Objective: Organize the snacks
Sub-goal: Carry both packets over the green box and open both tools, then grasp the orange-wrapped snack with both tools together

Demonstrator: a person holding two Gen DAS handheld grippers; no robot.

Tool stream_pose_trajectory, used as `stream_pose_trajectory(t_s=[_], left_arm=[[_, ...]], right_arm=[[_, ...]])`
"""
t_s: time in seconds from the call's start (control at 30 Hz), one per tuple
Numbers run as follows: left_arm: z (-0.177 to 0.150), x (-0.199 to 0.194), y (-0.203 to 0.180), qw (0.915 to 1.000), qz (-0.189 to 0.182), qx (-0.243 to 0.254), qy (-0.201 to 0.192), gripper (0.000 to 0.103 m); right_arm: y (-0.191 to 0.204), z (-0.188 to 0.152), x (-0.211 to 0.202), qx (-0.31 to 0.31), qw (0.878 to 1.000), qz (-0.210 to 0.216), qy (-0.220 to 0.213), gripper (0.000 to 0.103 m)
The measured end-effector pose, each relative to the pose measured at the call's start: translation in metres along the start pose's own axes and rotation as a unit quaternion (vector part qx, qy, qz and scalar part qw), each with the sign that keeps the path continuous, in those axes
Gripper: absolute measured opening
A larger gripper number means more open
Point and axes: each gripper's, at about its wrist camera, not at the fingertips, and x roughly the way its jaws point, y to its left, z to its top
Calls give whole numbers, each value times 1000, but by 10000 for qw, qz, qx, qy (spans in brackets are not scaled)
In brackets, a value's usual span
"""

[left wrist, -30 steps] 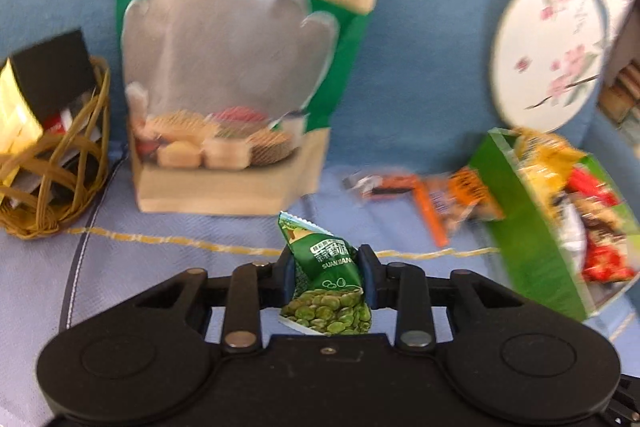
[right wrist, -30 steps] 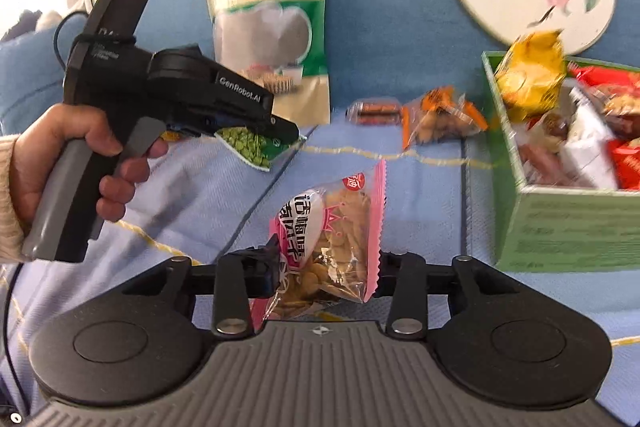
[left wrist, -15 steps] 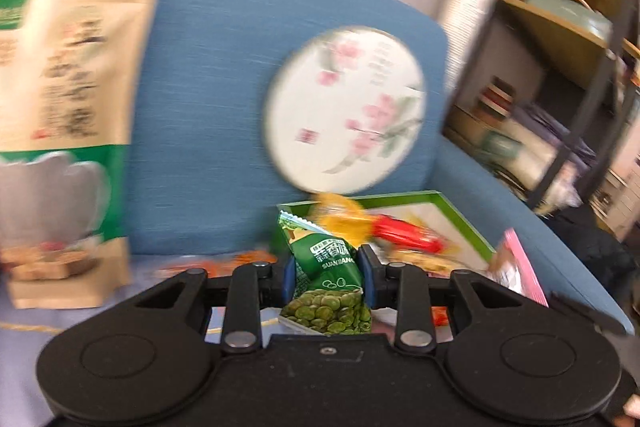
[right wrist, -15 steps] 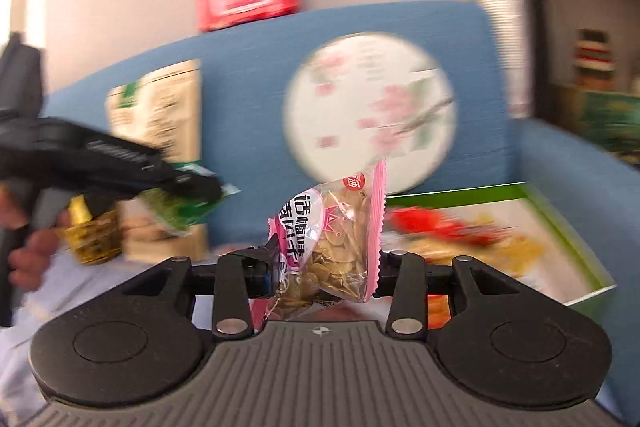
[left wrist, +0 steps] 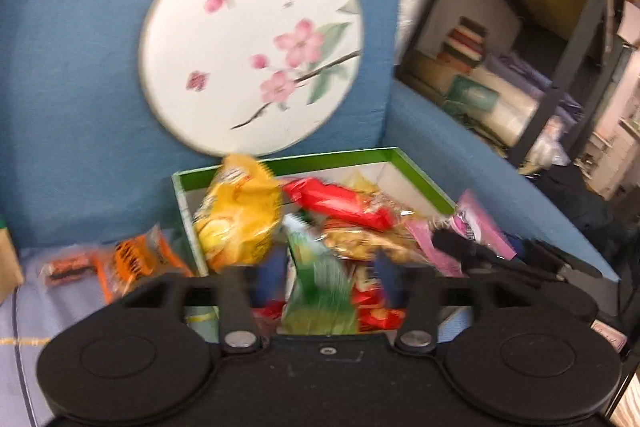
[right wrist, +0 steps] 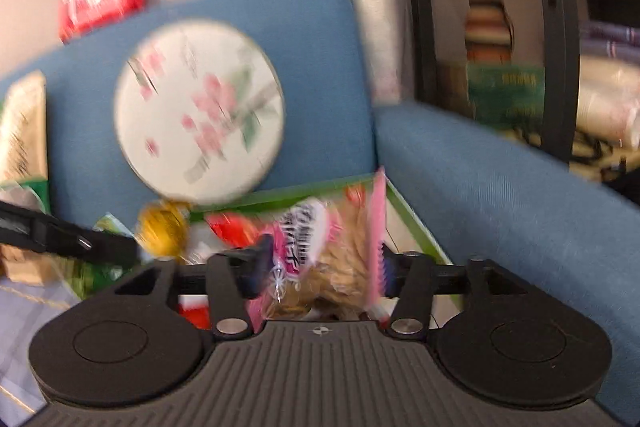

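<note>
The box (left wrist: 384, 155) is lying open-topped, but packets are heaping inside, the yellow bag (left wrist: 240, 215) rising above its left wall. The round fan (left wrist: 252, 43) and sofa back (left wrist: 72, 67) are closing off the far side, the armrest (right wrist: 500, 187) the right. The left gripper (right wrist: 132, 251) is reaching in from the left. Orange packets (left wrist: 132, 259) are lying left of the box.

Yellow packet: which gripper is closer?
Left. The left gripper is right beside the yellow packet; the right gripper is further right, over the box. Both jaws just opened, a packet between each.
</note>
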Motion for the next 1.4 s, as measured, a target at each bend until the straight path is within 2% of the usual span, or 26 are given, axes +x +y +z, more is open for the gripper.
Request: stream_pose_trajectory(t_s=[0.1,0.2,0.33,0.5,0.63,0.87,1.1,1.23,1.4], left_arm=[[-9,-11,4,9980,518,-28,-371,103],[-7,-15,13,9977,625,-65,-259,103],[-7,-26,23,9964,760,-219,-313,103],[-9,-40,33,9946,949,-293,-302,103],[-11,-51,47,9930,1062,-428,-293,103],[-20,-74,87,9858,1530,-644,-245,103],[-39,-103,155,9750,1926,-1090,-212,103],[-48,-117,178,9730,1865,-1338,-252,103],[-51,-128,189,9771,1624,-1345,-297,103]], right_arm=[[-1,-9,-8,-4,9999,-57,-157,103],[2,-9,-17,28,9997,-136,-196,103],[13,0,-31,-66,9989,-132,-434,103],[36,13,-51,-224,9971,231,-691,103],[66,18,-61,-452,9947,568,-730,103],[121,17,-61,-686,9874,1366,-409,103],[184,-4,-44,-1071,9744,1968,180,103],[213,-12,-23,-1177,9715,1998,494,103],[235,-10,14,-1270,9747,1708,679,101]])
